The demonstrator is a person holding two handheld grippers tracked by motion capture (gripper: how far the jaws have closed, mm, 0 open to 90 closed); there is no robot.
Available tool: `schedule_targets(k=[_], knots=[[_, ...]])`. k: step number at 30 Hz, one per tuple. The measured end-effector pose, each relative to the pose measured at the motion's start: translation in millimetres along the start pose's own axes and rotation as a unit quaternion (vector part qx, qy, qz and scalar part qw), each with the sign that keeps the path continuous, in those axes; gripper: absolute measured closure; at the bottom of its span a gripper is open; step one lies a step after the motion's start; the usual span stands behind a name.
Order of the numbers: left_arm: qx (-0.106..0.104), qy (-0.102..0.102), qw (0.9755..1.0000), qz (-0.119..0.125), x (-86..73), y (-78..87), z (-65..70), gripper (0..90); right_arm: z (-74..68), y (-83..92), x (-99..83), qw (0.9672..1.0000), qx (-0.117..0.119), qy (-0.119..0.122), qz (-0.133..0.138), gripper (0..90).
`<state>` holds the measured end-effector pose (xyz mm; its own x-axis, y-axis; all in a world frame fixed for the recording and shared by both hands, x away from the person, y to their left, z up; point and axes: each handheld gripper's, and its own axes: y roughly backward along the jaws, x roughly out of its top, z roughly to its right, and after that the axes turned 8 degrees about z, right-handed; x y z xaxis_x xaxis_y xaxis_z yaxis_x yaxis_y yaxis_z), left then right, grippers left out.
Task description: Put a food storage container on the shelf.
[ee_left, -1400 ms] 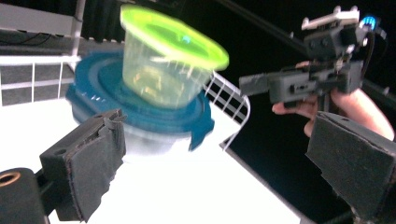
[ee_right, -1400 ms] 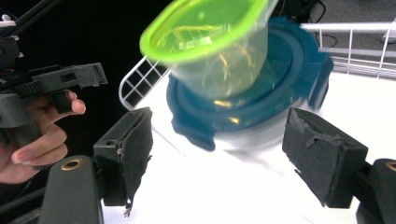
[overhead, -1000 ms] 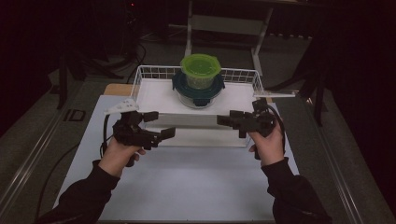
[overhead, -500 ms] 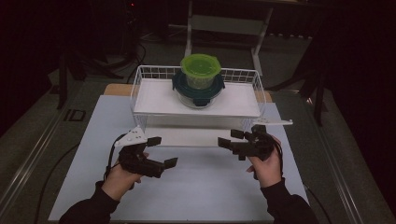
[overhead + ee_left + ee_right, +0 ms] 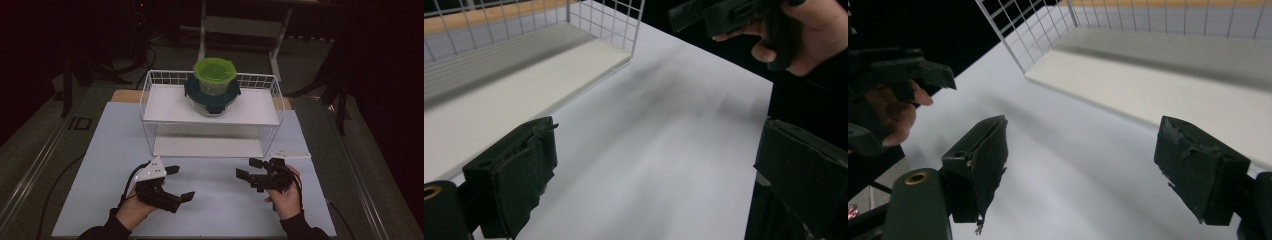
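Now that both hands have drawn back from the rack (image 5: pixel 150 107) toward the near edge of the surface (image 5: pixel 215 200), left tongs (image 5: pixel 174 183) and right tongs (image 5: pixel 248 168) gape wide, empty; the stacked bowls (image 5: pixel 213 87) sit on the rack's top shelf, apparently placed.

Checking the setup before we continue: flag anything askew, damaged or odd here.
The black padding on both jaws of the right hand-held gripper looks frayed and torn at the edges. Otherwise the stacked lidded containers sit upright on the wire rack, and nothing is spilled.
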<state>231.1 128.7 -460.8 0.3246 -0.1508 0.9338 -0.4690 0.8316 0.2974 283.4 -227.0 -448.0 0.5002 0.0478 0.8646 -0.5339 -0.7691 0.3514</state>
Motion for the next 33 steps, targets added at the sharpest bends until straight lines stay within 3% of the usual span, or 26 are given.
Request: schedule_targets(k=[10,21,27,28,33], knots=[[0.01,0.001,0.9998,-0.015,-28.5,3.0,1.5,2.8,9.9,9.7,-33.5,0.9999,-0.012,-0.001,-0.011,20.1],[0.035,-0.014,0.9992,-0.01,-43.7,16.2,3.6,2.8,13.6,27.5,-56.7,0.9993,-0.033,0.014,-0.012,18.6],[0.046,-0.018,0.9987,-0.013,-49.6,16.6,3.9,2.8,17.2,35.1,-60.1,0.9986,-0.049,0.019,-0.003,18.3],[0.05,-0.026,0.9983,-0.014,-50.7,16.2,3.2,2.8,18.3,37.0,-59.8,0.9985,-0.051,0.018,0.003,18.2],[0.054,-0.022,0.9983,-0.005,-50.4,18.2,1.4,2.8,19.4,35.7,-60.7,0.9982,-0.056,0.024,0.001,18.2]])
